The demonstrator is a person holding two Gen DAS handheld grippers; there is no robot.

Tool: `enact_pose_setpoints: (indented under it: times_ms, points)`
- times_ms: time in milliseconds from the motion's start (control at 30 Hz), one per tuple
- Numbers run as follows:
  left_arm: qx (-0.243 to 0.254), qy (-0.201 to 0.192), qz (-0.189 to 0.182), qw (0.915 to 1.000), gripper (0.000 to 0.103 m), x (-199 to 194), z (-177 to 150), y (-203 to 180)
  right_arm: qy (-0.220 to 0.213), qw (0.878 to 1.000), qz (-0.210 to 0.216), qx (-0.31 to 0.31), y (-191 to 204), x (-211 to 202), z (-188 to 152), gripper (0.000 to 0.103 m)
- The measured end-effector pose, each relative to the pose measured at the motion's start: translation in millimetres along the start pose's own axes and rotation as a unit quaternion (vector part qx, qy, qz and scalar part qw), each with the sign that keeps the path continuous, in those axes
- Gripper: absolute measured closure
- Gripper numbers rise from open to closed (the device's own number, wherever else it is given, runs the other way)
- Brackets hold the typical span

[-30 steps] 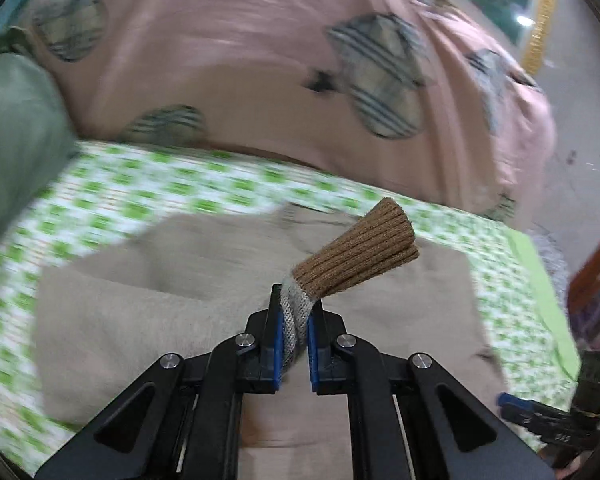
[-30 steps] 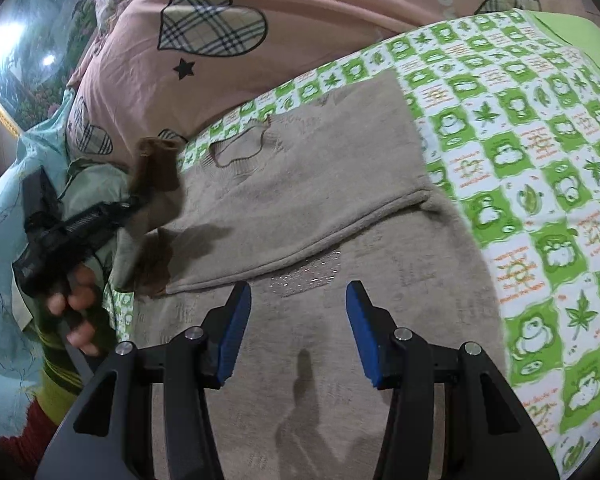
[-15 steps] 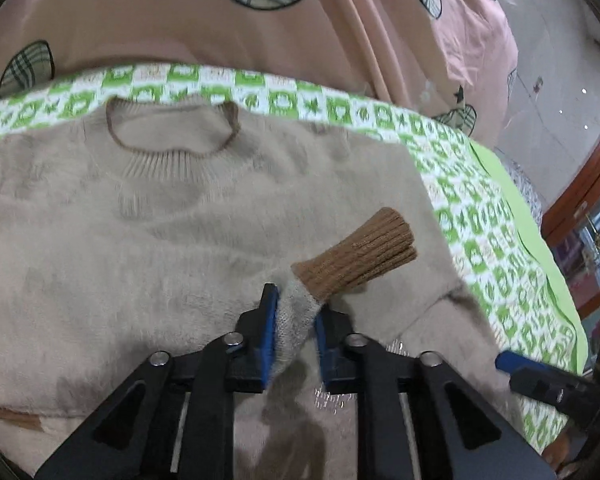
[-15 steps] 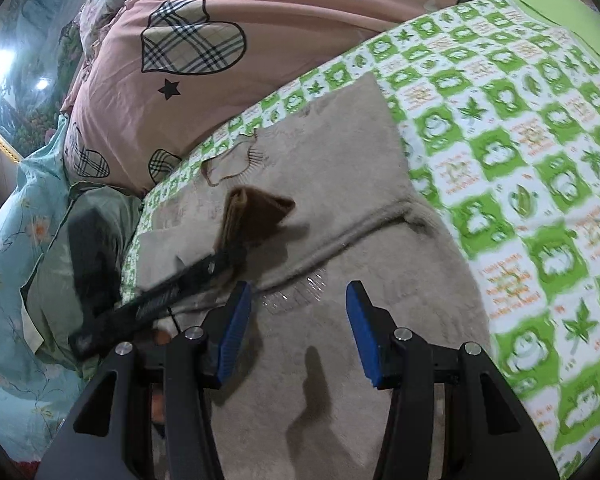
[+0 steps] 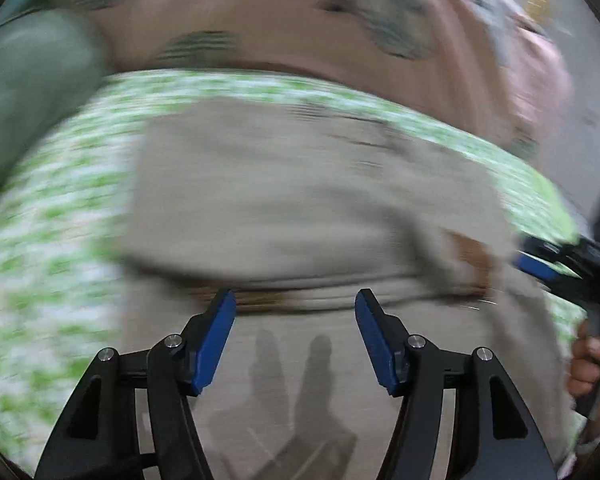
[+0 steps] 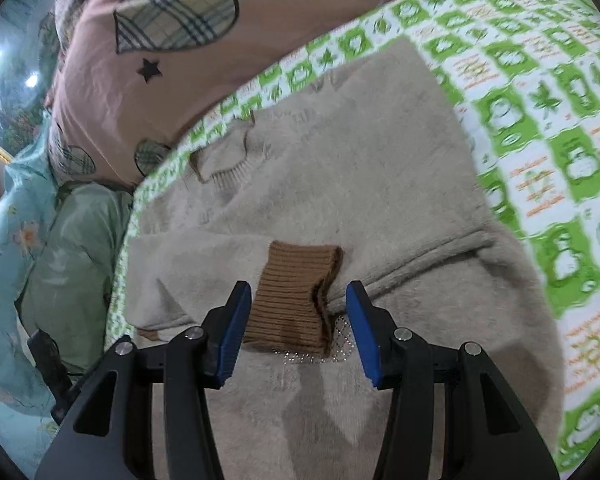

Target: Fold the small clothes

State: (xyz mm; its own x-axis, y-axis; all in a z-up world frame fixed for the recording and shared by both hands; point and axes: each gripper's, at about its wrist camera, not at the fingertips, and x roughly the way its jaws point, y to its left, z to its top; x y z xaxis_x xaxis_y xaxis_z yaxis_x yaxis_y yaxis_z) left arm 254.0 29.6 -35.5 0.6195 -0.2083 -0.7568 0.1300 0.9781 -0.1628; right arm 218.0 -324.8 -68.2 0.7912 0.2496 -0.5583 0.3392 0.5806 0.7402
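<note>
**A:** Jaws on both sides are spread wide, nothing pinched. The left gripper (image 5: pixel 294 340) hangs over the beige sweater (image 5: pixel 300 208), though that view is smeared with blur. The right gripper (image 6: pixel 296 330) is sharp.

**B:** Where's the sweater sitting?

**A:** Flat on the green-checked sheet (image 6: pixel 540 120) of the bed, neckline up around 11 o'clock in the right view. One sleeve is folded across the body, and its brown ribbed cuff (image 6: pixel 296 292) lies right between the right jaws, untouched as far as I can tell. Pink quilt (image 6: pixel 260 12) bunched behind at 12.
</note>
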Motion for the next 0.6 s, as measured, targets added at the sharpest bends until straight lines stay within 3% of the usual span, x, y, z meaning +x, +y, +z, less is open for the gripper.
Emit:
enact_pose_setpoints:
  times_ms: [133, 200, 367, 433, 600]
  points:
    - [-0.072, 0.016, 0.061, 0.9954, 0.041, 4, -2, 67, 0.010, 1.000, -0.007, -0.016, 8, 19, 1, 0.058]
    - [-0.083, 0.026, 0.074, 0.9935, 0.042, 9, -1, 84, -0.001, 1.000, 0.007, -0.017, 11, 17, 6, 0.097]
    - [-0.079, 0.033, 0.065, 0.9942, 0.042, 23, 7, 89, -0.105, 0.993, 0.045, -0.043, 26, -51, 34, 0.098]
    - [-0.071, 0.037, 0.074, 0.9941, 0.042, 30, 12, 86, -0.130, 0.990, 0.035, -0.046, 23, -71, 39, 0.098]
    - [-0.075, 0.035, 0.081, 0.9933, 0.042, 40, 21, 82, -0.100, 0.994, -0.014, -0.030, -9, -55, 41, 0.098]
